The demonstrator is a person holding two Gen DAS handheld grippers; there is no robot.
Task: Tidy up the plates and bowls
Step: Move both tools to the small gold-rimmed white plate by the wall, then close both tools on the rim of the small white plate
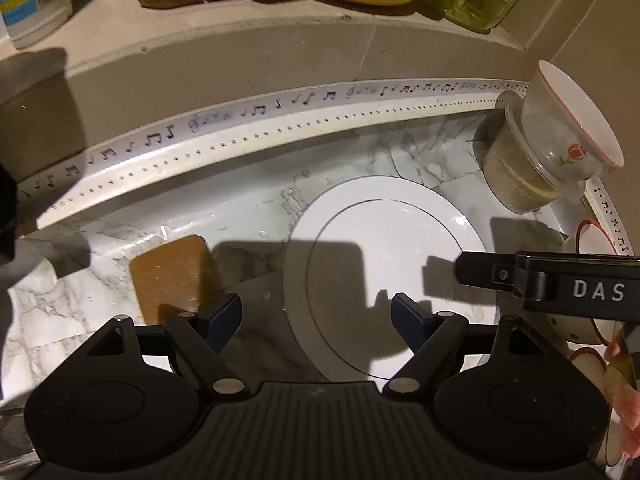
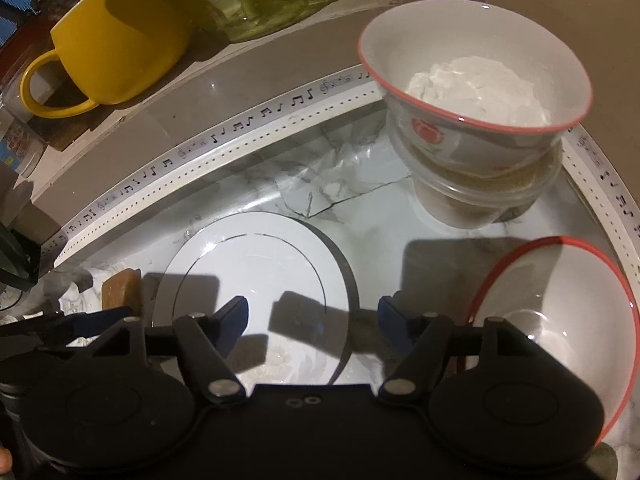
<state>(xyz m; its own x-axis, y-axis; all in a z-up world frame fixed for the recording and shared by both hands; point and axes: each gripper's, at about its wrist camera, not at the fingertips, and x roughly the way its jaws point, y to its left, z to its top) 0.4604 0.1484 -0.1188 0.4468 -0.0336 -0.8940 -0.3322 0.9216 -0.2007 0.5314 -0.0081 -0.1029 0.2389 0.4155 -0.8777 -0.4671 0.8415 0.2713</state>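
**Both grippers released above the plate**

I see my left gripper (image 1: 316, 312) with fingers spread, holding nothing, at the lower centre of its frame over the white plate (image 1: 384, 248) on the marble counter (image 1: 80, 300). My right gripper (image 2: 312, 316) is likewise released. 1 rose bowl (image 2: 476, 76) sits on a plastic tub (image 2: 480, 196) at upper right; 1 red-rimmed bowl (image 2: 568, 308) lies lower right.
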